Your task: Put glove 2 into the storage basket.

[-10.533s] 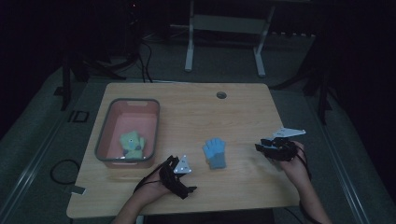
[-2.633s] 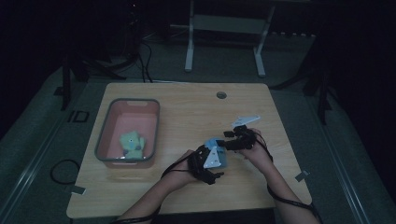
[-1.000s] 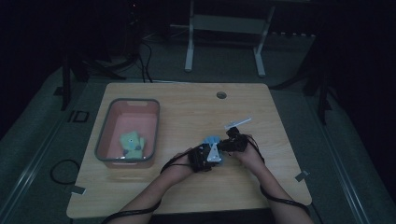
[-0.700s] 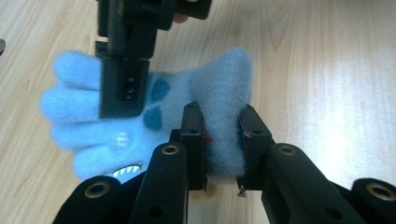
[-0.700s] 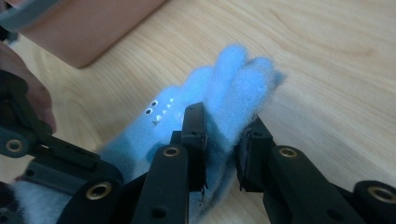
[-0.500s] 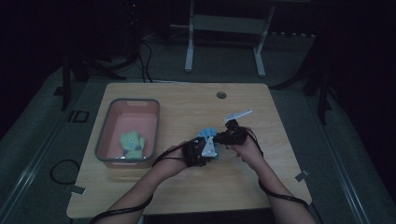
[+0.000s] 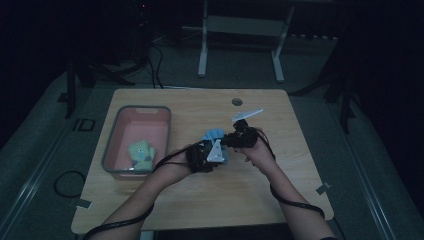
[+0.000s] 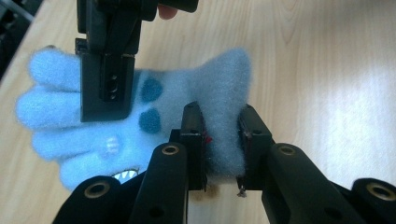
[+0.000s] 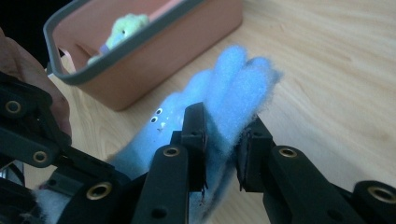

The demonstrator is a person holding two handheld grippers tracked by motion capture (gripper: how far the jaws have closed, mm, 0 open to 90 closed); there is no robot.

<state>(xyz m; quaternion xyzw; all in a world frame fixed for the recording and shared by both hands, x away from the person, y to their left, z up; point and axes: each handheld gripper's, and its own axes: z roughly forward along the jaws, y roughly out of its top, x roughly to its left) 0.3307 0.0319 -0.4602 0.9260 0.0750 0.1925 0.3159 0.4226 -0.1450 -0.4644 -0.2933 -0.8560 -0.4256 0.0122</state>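
The left gripper [image 7: 212, 150] and the right gripper [image 7: 234, 140] meet over the middle of the table [image 7: 260, 200], both clamped on the blue glove [image 8: 140, 121] — each blocks the other's path inward. To the left gripper's left stands the pink bin [image 7: 112, 155], its raised wall near and its floor partly taken by a green toy [image 7: 141, 153]. Beyond the right gripper the bare wood runs open to the far edge, apart from a small round grommet [image 7: 237, 102]. Its right side is open too — bare tabletop.
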